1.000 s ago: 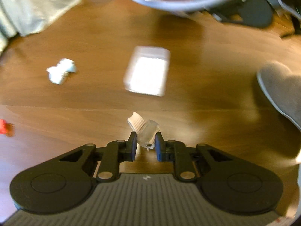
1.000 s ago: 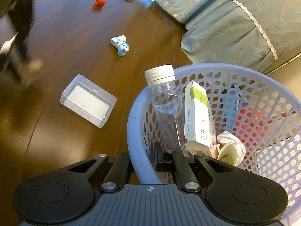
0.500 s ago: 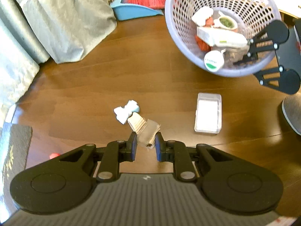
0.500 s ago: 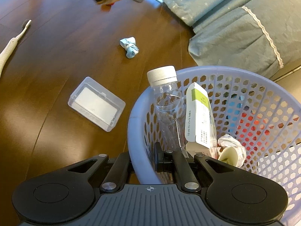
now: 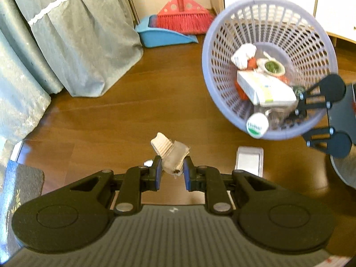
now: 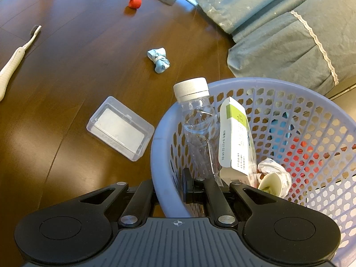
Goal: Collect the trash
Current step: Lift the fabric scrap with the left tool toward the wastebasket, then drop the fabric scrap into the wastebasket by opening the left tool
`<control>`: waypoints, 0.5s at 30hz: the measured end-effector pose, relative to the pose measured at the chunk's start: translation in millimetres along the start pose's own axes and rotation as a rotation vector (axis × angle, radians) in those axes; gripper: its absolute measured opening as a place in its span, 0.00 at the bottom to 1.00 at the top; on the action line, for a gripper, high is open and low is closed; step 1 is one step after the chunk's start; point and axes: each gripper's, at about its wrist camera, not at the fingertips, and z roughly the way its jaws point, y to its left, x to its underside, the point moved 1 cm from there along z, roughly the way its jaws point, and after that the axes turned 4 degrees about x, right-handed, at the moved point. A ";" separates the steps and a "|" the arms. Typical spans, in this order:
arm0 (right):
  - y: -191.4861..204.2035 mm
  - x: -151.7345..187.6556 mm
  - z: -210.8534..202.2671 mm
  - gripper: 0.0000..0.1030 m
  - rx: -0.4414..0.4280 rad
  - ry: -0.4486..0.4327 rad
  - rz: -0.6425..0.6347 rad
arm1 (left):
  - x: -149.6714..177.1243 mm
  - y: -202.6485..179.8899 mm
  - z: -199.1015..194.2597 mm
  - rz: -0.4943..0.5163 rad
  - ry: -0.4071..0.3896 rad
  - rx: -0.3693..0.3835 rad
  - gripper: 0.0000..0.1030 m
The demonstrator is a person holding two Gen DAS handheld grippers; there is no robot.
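Observation:
My left gripper [image 5: 170,166] is shut on a squashed grey tube with a ribbed cream cap [image 5: 171,152], held well above the wooden floor. Ahead to the right, the lilac mesh basket [image 5: 205,66] is tipped toward this view. It holds a clear bottle [image 6: 195,120], a white and green carton [image 6: 235,138], a paper cup [image 6: 271,182] and crumpled paper. My right gripper [image 6: 170,187] is shut on the near rim of the basket [image 6: 160,146], one finger inside and one outside. On the floor lie a clear plastic box [image 6: 120,129], a blue-white wad [image 6: 159,60] and a red cap [image 6: 134,3].
A toothbrush [image 6: 15,55] lies at the left of the floor. A red broom [image 5: 182,15] and blue dustpan [image 5: 160,35] stand against the far wall. Teal bed skirts [image 5: 77,44] hang at the left, and a dark mat [image 5: 20,189] lies below them.
My left gripper has risen with the tube still in it, and the basket has come into view and grown larger. The right gripper has kept its hold on the basket rim.

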 end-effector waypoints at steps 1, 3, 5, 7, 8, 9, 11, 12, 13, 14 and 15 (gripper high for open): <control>0.4 -0.2 -0.2 0.03 0.000 0.000 0.000 | -4.3 -0.4 -0.2 0.001 -0.007 0.002 0.16; 0.4 -0.1 -0.3 0.03 0.001 0.000 0.000 | -15.1 -2.8 -0.8 0.005 -0.025 0.007 0.16; 0.5 0.0 -0.8 0.03 0.001 -0.001 0.001 | -27.3 -7.9 -1.2 0.015 -0.053 0.027 0.16; 1.4 0.5 -1.1 0.03 0.002 -0.003 0.002 | -40.1 -16.5 0.5 0.030 -0.077 0.052 0.16; 1.5 0.9 -1.2 0.03 0.002 -0.003 0.001 | -46.7 -20.8 1.0 0.039 -0.089 0.066 0.16; 1.4 1.0 -1.2 0.03 0.001 -0.003 0.001 | -55.5 -27.2 2.0 0.053 -0.103 0.085 0.16; 1.3 1.3 -1.3 0.03 0.001 -0.005 0.004 | -69.6 -38.4 4.8 0.072 -0.127 0.110 0.16; 1.3 1.2 -1.4 0.03 0.001 -0.005 0.005 | -78.5 -46.1 6.8 0.084 -0.144 0.127 0.16; 1.2 1.2 -1.5 0.03 0.001 -0.006 0.007 | -85.8 -51.9 8.6 0.087 -0.163 0.140 0.18; 1.3 1.4 -1.9 0.03 0.002 -0.007 0.008 | -92.4 -57.9 9.4 0.083 -0.187 0.158 0.22; 1.7 1.1 -1.9 0.03 0.002 -0.007 0.008 | -100.9 -65.4 11.1 0.076 -0.222 0.190 0.28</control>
